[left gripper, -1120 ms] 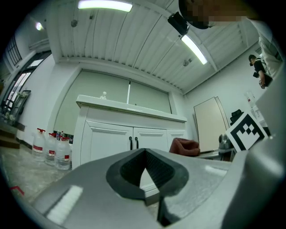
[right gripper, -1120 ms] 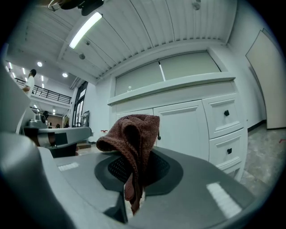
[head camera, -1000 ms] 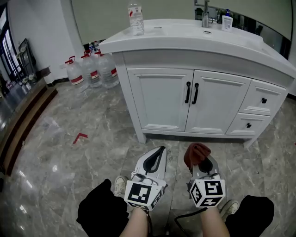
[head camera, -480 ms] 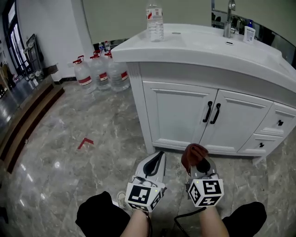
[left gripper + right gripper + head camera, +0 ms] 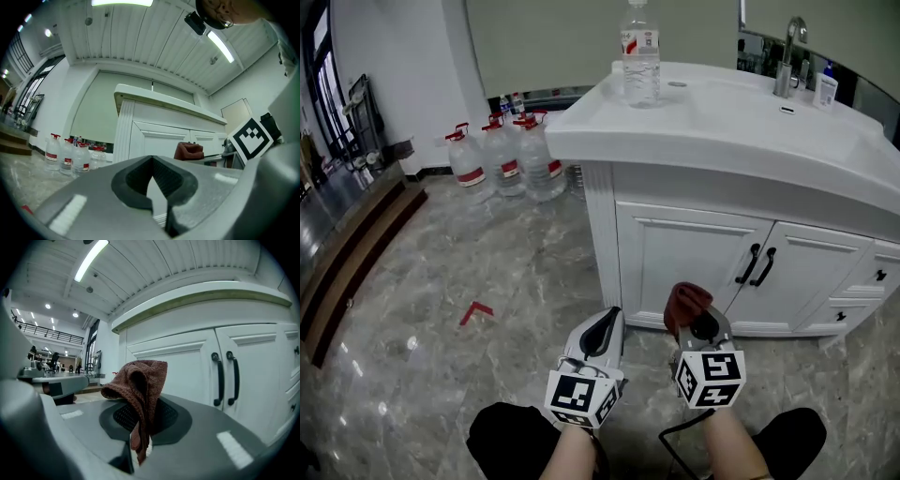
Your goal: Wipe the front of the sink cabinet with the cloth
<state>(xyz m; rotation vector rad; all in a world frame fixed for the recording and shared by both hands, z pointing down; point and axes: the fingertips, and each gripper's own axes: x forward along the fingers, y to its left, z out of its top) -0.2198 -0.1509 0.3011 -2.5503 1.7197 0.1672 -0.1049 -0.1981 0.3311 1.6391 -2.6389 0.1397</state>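
Since the right claw (image 5: 701,328) is clamped on the brown cloth (image 5: 685,302), whose soft knitted bunch stands above its tips, and the sink cabinet (image 5: 689,267) front lies just ahead and apart from it, the step in hand looks like the approach. To wipe well, press the bunch flat on the smooth white panelled door, follow its recessed frame, and skirt the slim black handles (image 5: 756,264) ahead to the right. The left claw (image 5: 607,323), beside it, is closed on nothing.
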